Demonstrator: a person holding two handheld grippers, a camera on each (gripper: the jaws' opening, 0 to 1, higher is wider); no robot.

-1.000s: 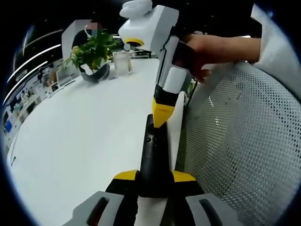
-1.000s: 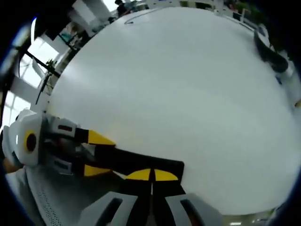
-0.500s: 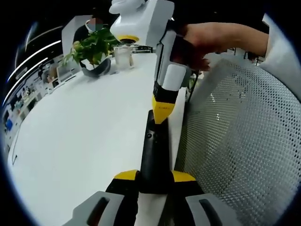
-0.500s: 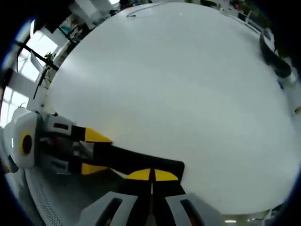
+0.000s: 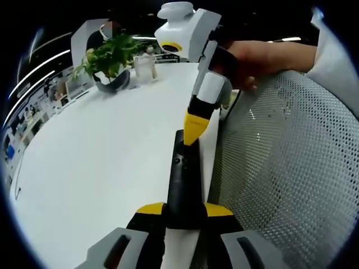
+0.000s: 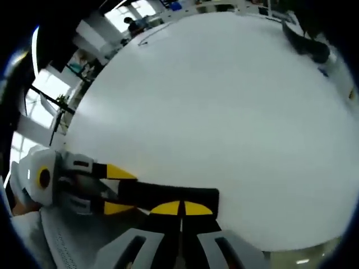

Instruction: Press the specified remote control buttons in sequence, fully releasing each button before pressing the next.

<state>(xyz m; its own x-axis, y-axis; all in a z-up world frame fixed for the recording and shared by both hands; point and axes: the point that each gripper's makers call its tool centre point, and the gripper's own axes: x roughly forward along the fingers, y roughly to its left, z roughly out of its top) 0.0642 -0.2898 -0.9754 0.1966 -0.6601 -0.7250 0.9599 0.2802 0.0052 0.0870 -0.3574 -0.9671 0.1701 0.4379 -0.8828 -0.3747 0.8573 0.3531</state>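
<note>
A black remote (image 5: 184,179) points away from me over the white table (image 5: 95,162), and my left gripper (image 5: 185,210) is shut on its near end with a yellow tip on each side. My right gripper (image 5: 193,132), held by a hand (image 5: 247,60), comes down from the upper right. Its jaws are shut and its yellow tips rest on the remote's far end, just beyond a small round button (image 5: 177,163). In the right gripper view the shut right gripper (image 6: 180,208) sits over the remote (image 6: 168,194), which the left gripper (image 6: 115,190) holds from the left.
A white mesh chair back (image 5: 286,168) stands close on the right of the remote. At the table's far side are a potted plant (image 5: 111,63) and a glass (image 5: 145,68). A dark object (image 6: 305,43) lies at the table's far edge.
The right gripper's body has leaned over to the right and the hand shifted with it. Its yellow tips stay at the remote's far end. The left gripper and remote have not moved.
</note>
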